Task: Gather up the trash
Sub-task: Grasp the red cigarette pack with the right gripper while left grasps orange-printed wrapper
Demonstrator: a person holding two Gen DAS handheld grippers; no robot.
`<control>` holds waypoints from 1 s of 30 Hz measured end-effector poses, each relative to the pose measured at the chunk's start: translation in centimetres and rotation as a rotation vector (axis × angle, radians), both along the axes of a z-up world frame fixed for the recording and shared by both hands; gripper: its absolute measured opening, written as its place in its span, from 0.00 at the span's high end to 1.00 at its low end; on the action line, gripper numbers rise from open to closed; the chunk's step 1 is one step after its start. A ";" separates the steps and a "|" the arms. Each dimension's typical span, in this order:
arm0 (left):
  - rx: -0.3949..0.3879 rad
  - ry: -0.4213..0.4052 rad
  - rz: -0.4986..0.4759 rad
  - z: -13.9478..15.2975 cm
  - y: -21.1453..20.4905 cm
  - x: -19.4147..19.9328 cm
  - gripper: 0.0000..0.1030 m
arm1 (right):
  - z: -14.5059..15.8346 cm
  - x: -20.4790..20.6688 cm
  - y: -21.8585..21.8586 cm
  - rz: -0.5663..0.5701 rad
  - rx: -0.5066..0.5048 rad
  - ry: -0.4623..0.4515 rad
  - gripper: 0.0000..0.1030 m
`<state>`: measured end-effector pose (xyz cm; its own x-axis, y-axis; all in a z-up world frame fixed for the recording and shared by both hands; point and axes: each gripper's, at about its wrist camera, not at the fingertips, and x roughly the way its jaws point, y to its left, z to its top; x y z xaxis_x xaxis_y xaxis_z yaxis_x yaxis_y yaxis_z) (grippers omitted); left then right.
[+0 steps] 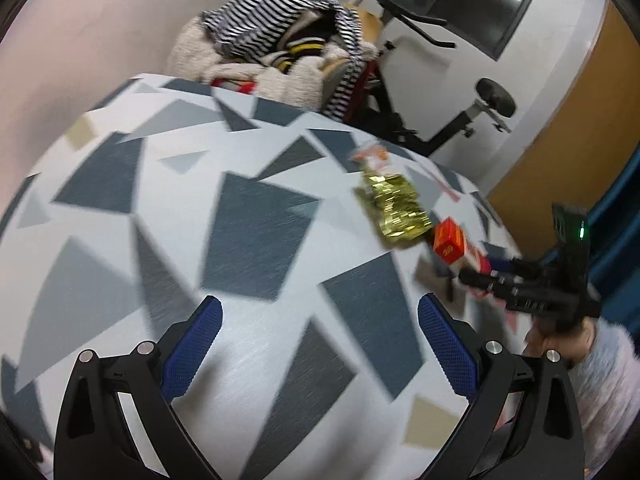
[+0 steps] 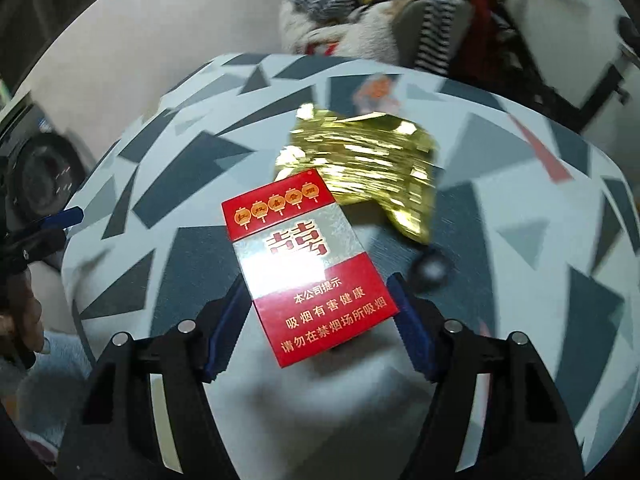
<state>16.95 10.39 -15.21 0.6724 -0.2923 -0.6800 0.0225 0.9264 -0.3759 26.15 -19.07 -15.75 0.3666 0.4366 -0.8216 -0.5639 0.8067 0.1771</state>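
A red and silver cigarette pack (image 2: 304, 264) sits between the blue pads of my right gripper (image 2: 316, 288), which is shut on its two long edges and holds it just above the patterned table (image 2: 520, 208). From the left wrist view the same pack (image 1: 450, 242) sticks out of the right gripper (image 1: 480, 272) at the table's right side. A crumpled gold foil wrapper (image 2: 372, 160) (image 1: 394, 208) lies just beyond it. Further back lies a small orange and white wrapper (image 2: 378, 90) (image 1: 372, 158). My left gripper (image 1: 320, 308) hangs open over bare tabletop with nothing in it.
A chair piled with striped and fleecy clothes (image 1: 280, 40) stands behind the table, with an exercise bike (image 1: 460, 128) to its right. A washing machine (image 2: 40, 176) is at the left. A small dark blurred thing (image 2: 430, 268) lies beside the pack. A person's hand (image 1: 560, 340) holds the right gripper.
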 end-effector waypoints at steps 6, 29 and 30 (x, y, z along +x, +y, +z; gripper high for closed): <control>-0.101 0.017 -0.100 0.9 -2.8 7.4 0.07 | 0.1 -0.3 -4.5 -0.137 0.008 -0.023 0.35; -0.214 0.334 0.022 -4.9 -8.6 30.3 0.87 | -0.3 -1.3 -14.5 -0.311 0.047 -0.022 0.37; -0.206 0.313 0.005 -4.4 -8.4 29.8 0.89 | -0.3 -1.4 -14.5 -0.310 0.049 -0.023 0.37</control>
